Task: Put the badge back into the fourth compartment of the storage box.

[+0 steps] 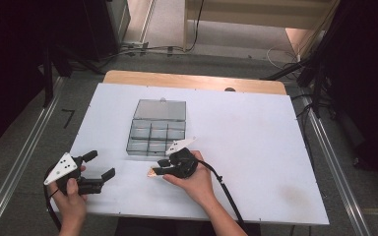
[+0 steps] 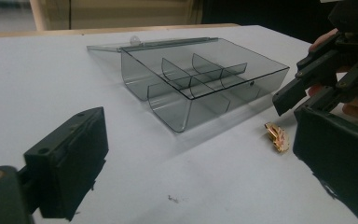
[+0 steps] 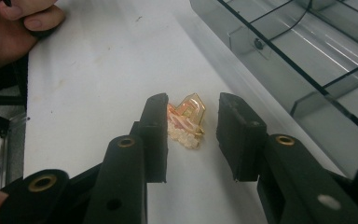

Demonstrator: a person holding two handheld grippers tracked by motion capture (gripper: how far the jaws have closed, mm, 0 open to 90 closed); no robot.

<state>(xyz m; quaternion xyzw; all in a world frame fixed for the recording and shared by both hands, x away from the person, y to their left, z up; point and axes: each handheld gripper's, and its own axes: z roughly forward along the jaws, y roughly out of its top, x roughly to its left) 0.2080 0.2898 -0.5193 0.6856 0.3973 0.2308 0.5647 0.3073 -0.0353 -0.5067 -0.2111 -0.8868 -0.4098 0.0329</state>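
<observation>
White tabletop (image 1: 256, 147): right gripper (image 3: 191, 135) brackets a small gold clip (image 3: 186, 122) beside the smoked-plastic divided box (image 1: 156, 129), jaws apart, unclamped, positioned for pickup.

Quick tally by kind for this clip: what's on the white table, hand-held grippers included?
Clear compartment box: 1
Small gold trinket: 1
Hand-held grippers: 2, left and right
Total: 4
</observation>
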